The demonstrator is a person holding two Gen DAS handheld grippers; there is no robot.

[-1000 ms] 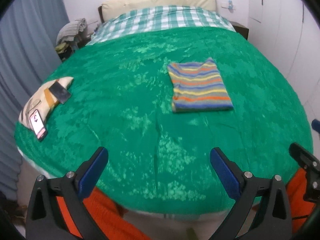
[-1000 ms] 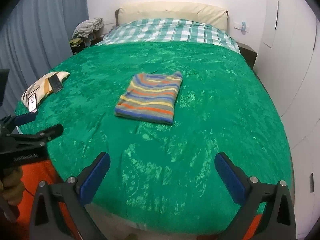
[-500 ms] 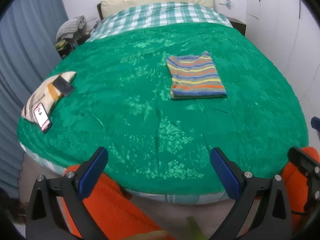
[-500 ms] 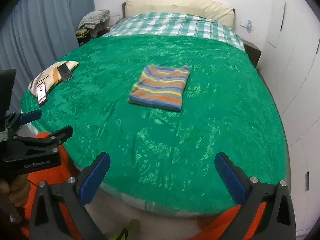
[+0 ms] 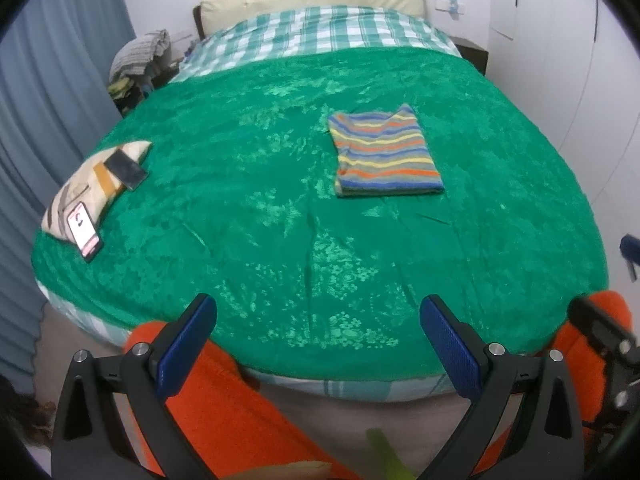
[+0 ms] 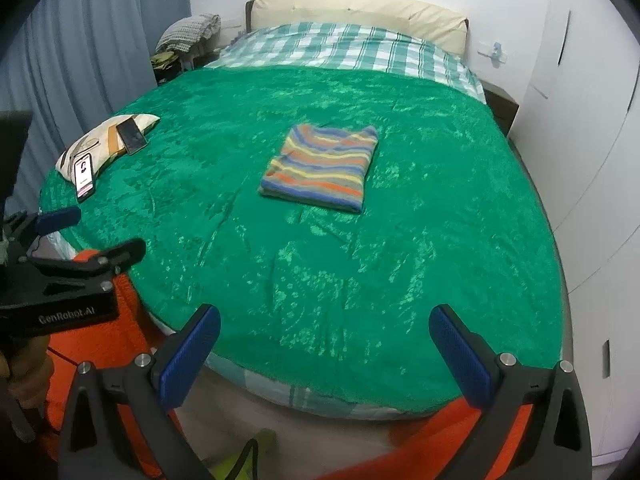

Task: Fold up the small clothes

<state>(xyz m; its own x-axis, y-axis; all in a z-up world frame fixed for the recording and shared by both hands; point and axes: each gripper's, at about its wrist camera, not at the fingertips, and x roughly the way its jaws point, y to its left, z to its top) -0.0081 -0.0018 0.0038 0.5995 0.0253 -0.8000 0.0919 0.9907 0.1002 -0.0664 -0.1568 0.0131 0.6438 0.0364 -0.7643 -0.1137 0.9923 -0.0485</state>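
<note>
**Ana:** Across the green blanket [image 5: 280, 208], what lies where?

**Ben:** It covers most of the bed; beyond its far edge shows the checked sheet [image 5: 320, 36]; near the blanket's middle, toward its far half, lies the striped garment [image 5: 384, 156], folded into a flat rectangle and touched by neither tool.

**Ana:** And at the blanket's left edge?

**Ben:** A small pillow [image 5: 84, 188] with two phones on it; the dark phone [image 5: 128, 170] sits on its far end, the lit phone [image 5: 83, 230] on its near end.

**Ana:** How are the tools posed?

**Ben:** Both hang off the blanket's near edge, above orange-clad legs [image 6: 120, 320], pointing along the bed; the left gripper [image 5: 320, 344] has its jaws spread wide, holding nothing; the right gripper [image 6: 324, 352] is likewise released and empty, well apart from the garment.
</note>
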